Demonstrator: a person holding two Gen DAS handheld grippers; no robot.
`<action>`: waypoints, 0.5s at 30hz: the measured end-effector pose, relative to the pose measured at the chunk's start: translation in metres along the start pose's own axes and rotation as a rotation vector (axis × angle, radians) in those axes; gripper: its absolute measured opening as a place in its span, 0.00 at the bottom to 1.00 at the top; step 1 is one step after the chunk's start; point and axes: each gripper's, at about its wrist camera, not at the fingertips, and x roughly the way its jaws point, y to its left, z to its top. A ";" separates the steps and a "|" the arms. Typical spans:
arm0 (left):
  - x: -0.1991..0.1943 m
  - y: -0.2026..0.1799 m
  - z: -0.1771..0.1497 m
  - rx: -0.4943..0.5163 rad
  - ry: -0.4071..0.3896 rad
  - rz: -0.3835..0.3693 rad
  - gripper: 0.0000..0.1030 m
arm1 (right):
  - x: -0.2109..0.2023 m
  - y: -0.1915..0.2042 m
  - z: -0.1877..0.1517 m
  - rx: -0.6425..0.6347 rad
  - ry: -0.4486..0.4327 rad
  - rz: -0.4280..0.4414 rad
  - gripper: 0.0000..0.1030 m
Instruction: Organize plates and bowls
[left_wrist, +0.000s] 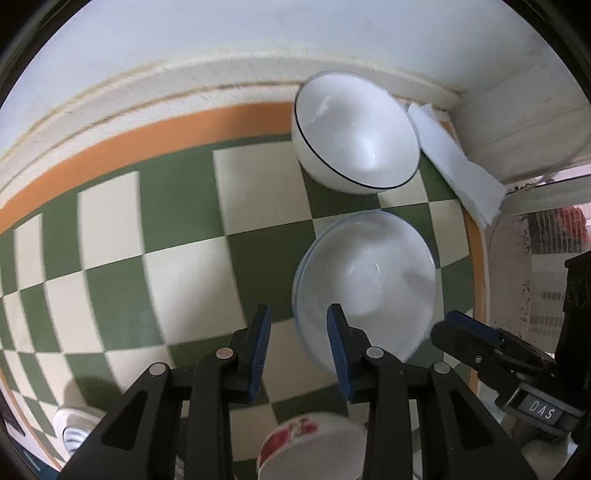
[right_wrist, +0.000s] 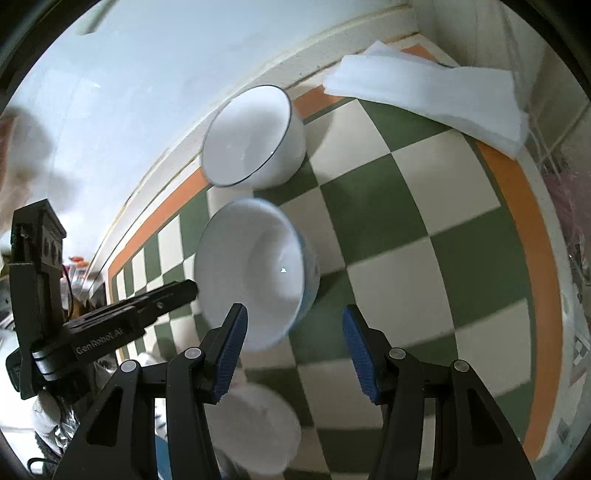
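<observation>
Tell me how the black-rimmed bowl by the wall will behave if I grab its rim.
The black-rimmed bowl looks glazed, so probably slippery and breakable. It already sits tilted on a rounded base, so a nudge may rock it.

Checkered cloth (right_wrist: 424, 206); folded white towel (right_wrist: 436, 99), maybe paper.

white bowl with thin dark rim line (left_wrist: 356, 134) upright, against the wall, touching folded white cloth (left_wrist: 458, 162). pale-blue-sided bowl (left_wrist: 367, 280), white inside, upright, near it on the side away from the wall, not touching. red-floral bowl (left_wrist: 310, 448) farthest from the wall, blurred, looks tilted
</observation>
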 end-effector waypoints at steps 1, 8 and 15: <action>0.006 0.000 0.003 0.003 0.013 0.001 0.28 | 0.006 -0.002 0.004 0.007 0.010 0.005 0.54; 0.027 0.000 0.009 0.004 0.025 -0.020 0.16 | 0.028 -0.008 0.011 0.023 0.032 -0.003 0.14; 0.023 -0.006 0.003 0.017 0.006 0.003 0.16 | 0.024 -0.001 0.011 -0.006 0.014 -0.033 0.13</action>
